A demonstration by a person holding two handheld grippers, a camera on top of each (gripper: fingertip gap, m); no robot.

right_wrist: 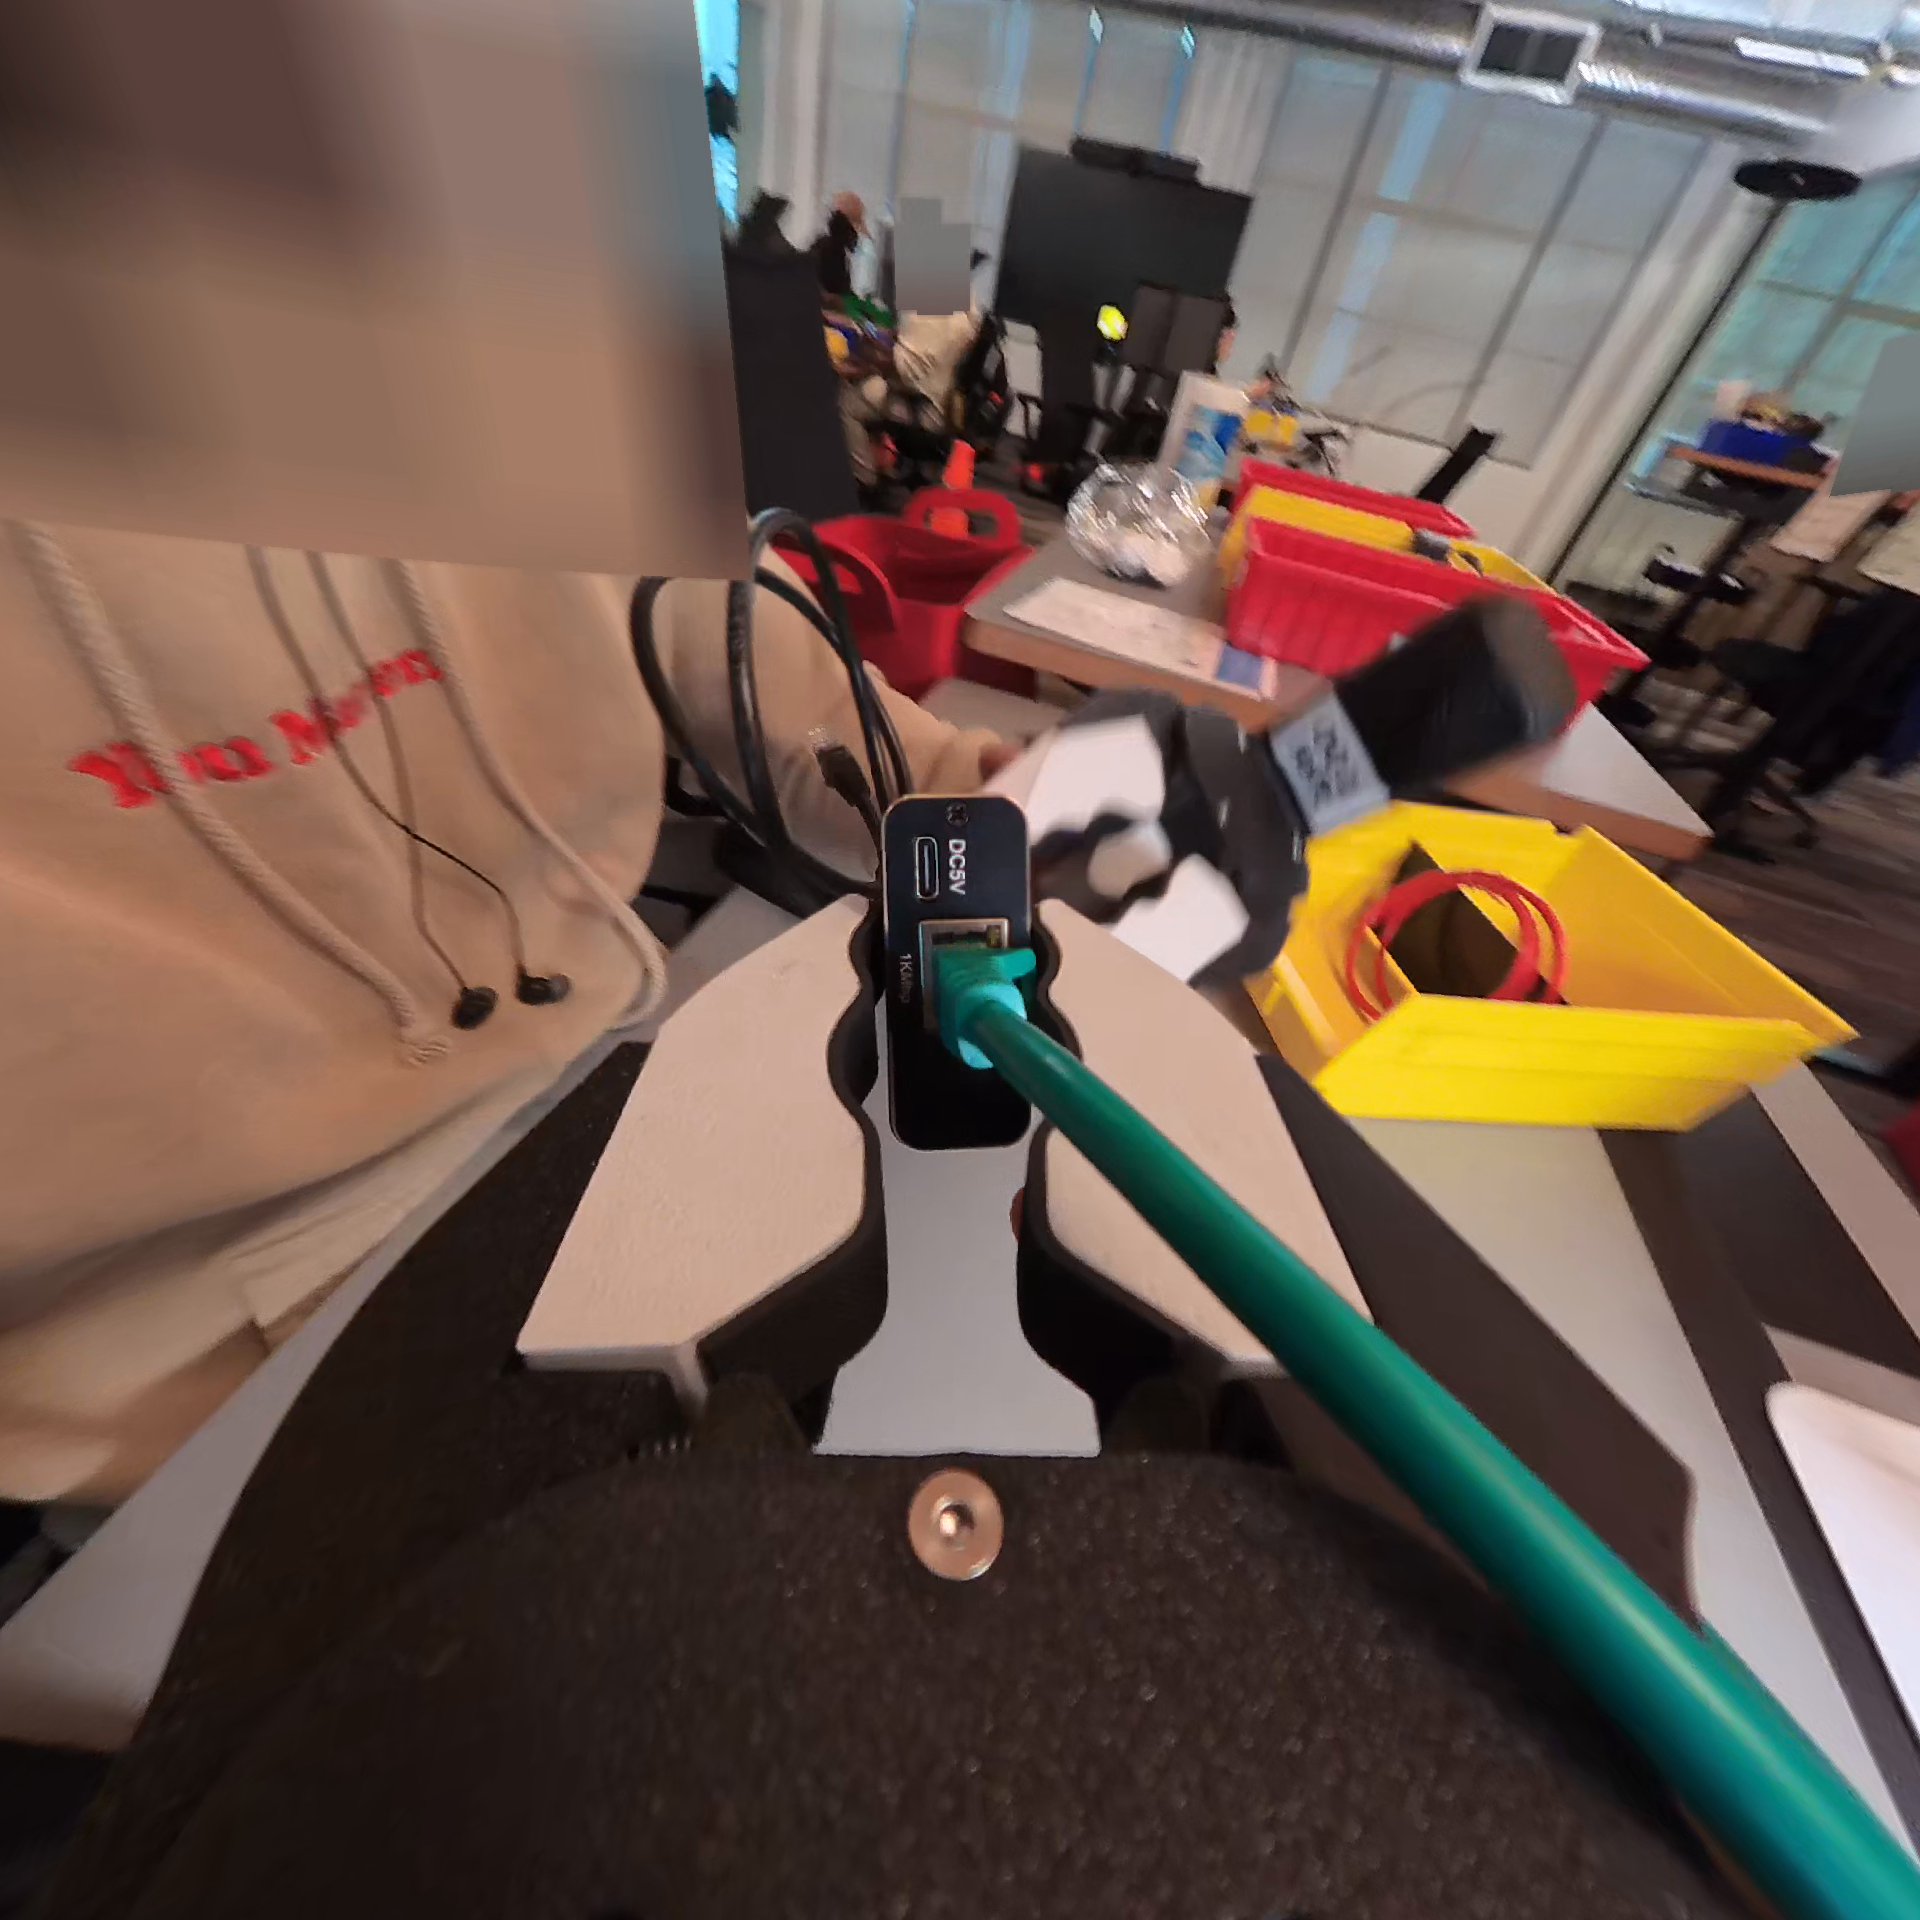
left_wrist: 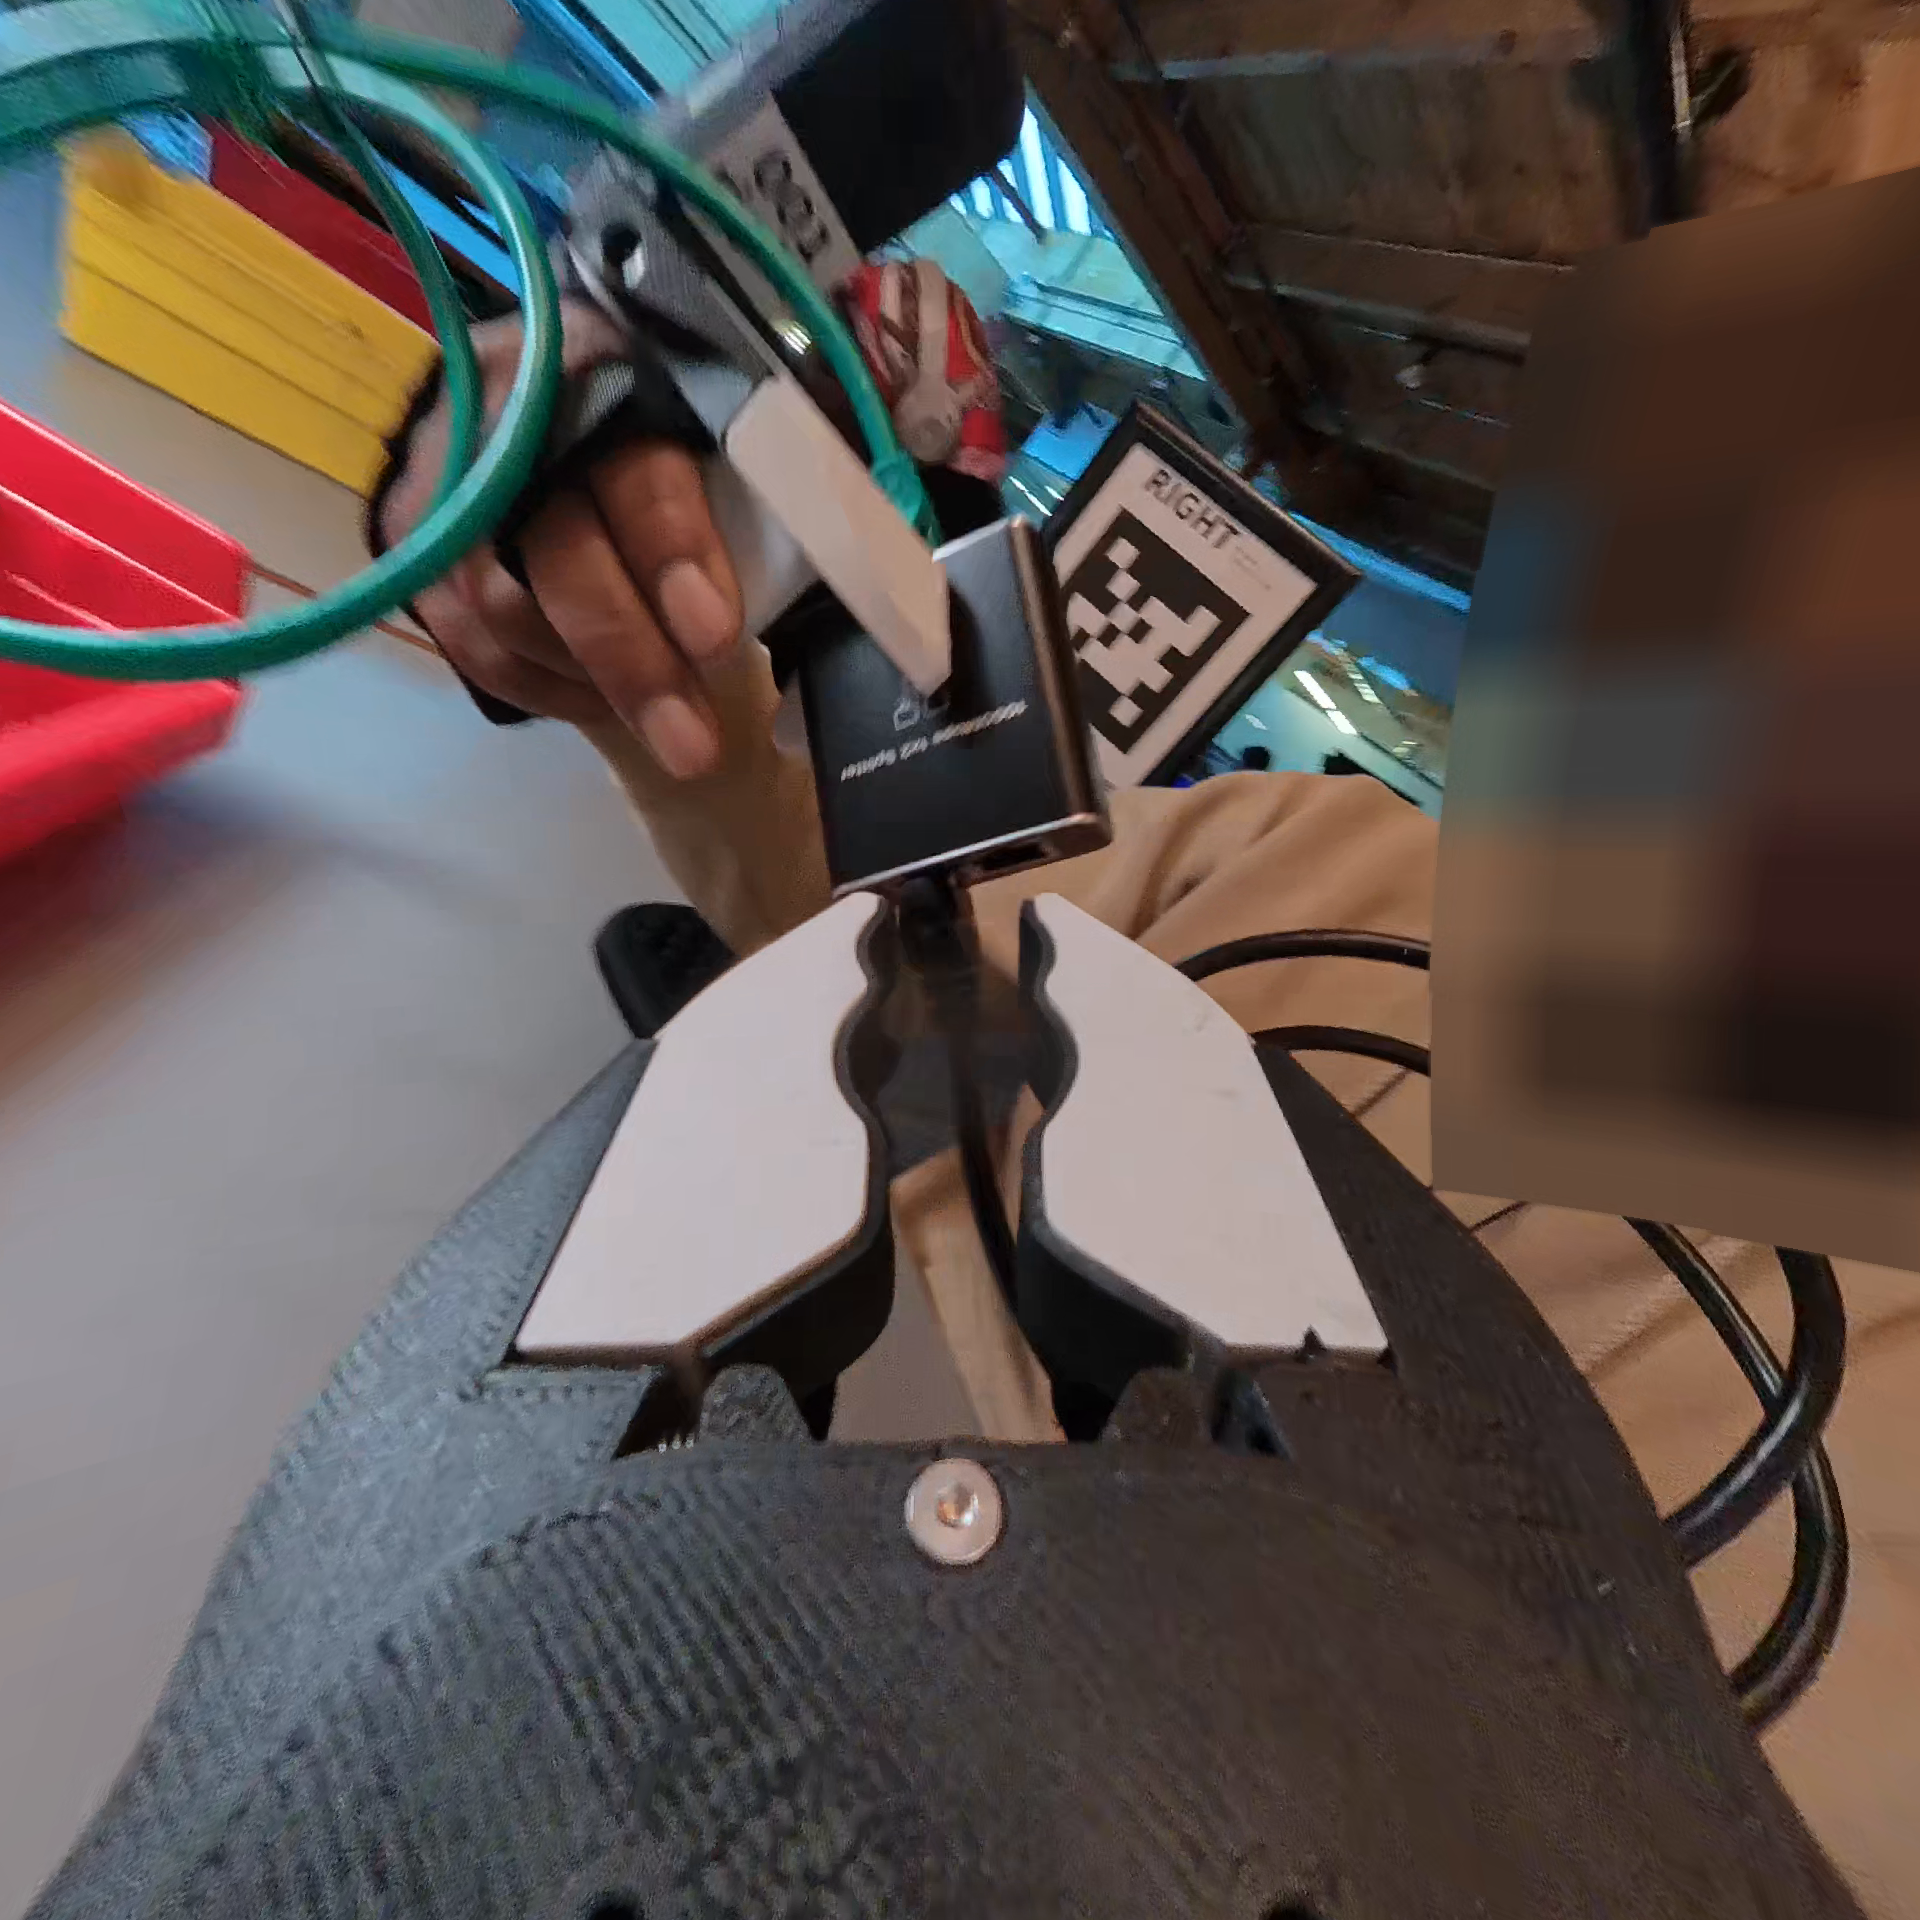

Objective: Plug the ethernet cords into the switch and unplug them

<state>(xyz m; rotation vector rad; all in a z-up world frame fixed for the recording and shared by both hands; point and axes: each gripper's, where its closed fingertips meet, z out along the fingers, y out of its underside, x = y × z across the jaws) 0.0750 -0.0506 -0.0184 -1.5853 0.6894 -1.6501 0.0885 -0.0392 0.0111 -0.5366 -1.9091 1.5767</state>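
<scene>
right claw [right_wrist: 954, 1039]: clamping the black switch [right_wrist: 956, 977] at frame centre
green cord [right_wrist: 1247, 1236]: sitting plugged into switch, trailing lower right
left claw [left_wrist: 954, 925]: fingers parted around black cord [left_wrist: 940, 966] plugged into the switch's near end, centre frame, not pinching

Setting: shared lab or maker workspace, open-plan. Grey tables [right_wrist: 1538, 1164] carry red bins [right_wrist: 1351, 603] and yellow bins [right_wrist: 1558, 1029]; one yellow bin holds a coiled red cable [right_wrist: 1455, 935]. At 12 o'clock, a dark wall screen [right_wrist: 1127, 249]; at 1 to 2 o'clock, tall windows [right_wrist: 1455, 239]. Exposed ducting [right_wrist: 1621, 52] overhead. Far clutter at 11 o'clock, possibly chairs and gear, too blurred to tell. A printed marker tag [left_wrist: 1174, 613] stands on a table.
</scene>
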